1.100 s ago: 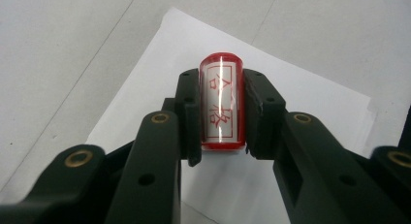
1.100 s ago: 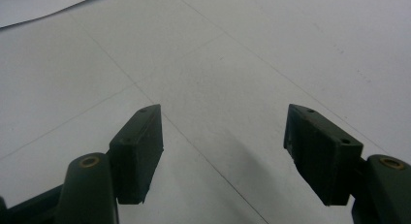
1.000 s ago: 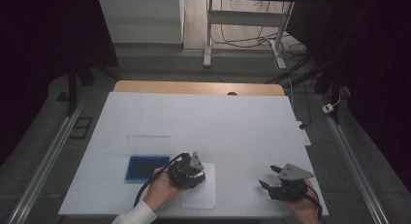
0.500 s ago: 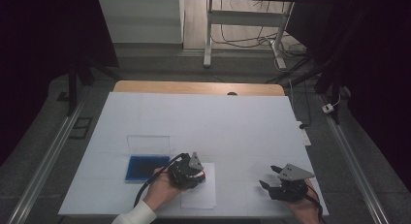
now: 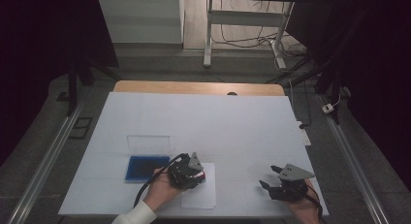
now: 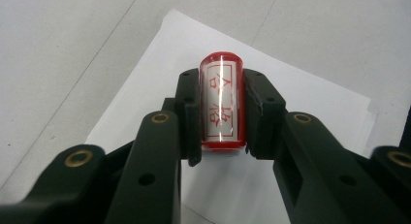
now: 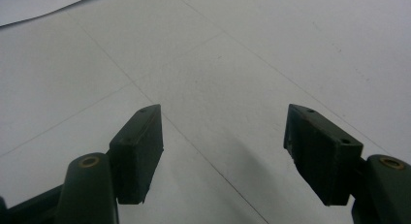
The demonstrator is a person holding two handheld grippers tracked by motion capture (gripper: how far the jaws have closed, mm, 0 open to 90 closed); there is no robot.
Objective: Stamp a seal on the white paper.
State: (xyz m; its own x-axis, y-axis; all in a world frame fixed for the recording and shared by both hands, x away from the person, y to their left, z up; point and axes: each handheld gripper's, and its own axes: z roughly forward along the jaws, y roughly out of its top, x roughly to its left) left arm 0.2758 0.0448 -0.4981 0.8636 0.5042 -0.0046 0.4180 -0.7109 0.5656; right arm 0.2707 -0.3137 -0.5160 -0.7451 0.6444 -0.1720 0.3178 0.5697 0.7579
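Stamping time: left gripper (image 6: 220, 112) squeezing the red stamp (image 6: 221, 105) over the paper (image 6: 310, 103), near the ink pad (image 5: 147, 168). Right gripper (image 7: 223, 153) wide open, resting. Next, probably pressing straight down.

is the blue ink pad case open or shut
Open: the ink pad case shows its blue pad in the high view, and its clear lid stands up behind it.
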